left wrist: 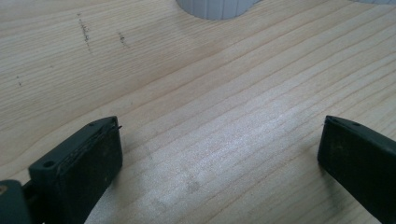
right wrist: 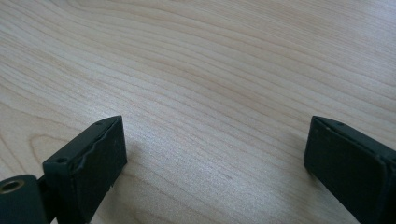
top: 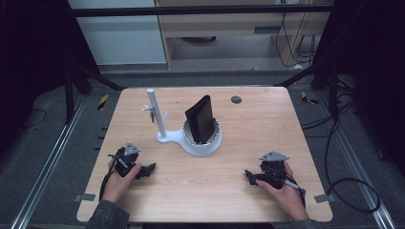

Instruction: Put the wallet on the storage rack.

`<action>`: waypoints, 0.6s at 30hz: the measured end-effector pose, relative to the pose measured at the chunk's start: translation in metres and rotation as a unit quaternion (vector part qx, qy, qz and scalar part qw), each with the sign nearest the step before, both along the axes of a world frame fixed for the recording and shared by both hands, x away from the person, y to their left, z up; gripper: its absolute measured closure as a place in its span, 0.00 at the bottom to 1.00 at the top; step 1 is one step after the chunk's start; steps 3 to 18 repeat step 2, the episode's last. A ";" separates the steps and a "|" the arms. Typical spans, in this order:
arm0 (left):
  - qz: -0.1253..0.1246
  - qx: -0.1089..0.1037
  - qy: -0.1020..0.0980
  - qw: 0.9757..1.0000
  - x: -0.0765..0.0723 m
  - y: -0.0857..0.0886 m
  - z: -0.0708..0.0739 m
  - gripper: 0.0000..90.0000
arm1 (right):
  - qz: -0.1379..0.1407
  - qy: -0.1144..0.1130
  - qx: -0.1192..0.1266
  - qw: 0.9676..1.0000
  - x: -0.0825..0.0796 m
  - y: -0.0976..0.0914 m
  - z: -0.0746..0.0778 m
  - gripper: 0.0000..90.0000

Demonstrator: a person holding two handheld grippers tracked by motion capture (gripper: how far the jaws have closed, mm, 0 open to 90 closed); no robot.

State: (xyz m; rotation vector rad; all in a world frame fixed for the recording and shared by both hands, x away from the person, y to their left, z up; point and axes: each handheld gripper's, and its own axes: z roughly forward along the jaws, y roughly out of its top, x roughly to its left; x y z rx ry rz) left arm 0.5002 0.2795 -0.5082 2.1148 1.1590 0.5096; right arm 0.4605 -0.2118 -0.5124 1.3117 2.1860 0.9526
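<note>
Wallet (top: 200,119) stands upright in white holder (top: 204,143); both grippers' jaws gape apart, empty, on table (top: 267,119).

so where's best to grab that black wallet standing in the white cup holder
Grip the black folded wallet by its upper half, which sticks up above the round white holder. Come from above with an open claw across its thin faces; the rim hides its lower part.

A black wallet (top: 200,119) stands upright, slightly tilted, in the white round holder (top: 204,144) at the table's middle, just right of the holder's white post (top: 156,114).
</note>
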 end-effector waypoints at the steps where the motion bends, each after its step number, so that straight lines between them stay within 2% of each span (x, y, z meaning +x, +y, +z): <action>1: 0.000 0.000 0.000 1.000 0.000 0.000 0.000 0.00 | 0.000 0.000 0.000 1.000 0.000 0.000 0.000 0.07; 18: 0.000 0.000 0.000 1.000 0.000 0.000 0.000 0.00 | 0.000 0.000 0.000 1.000 0.000 0.000 0.000 0.06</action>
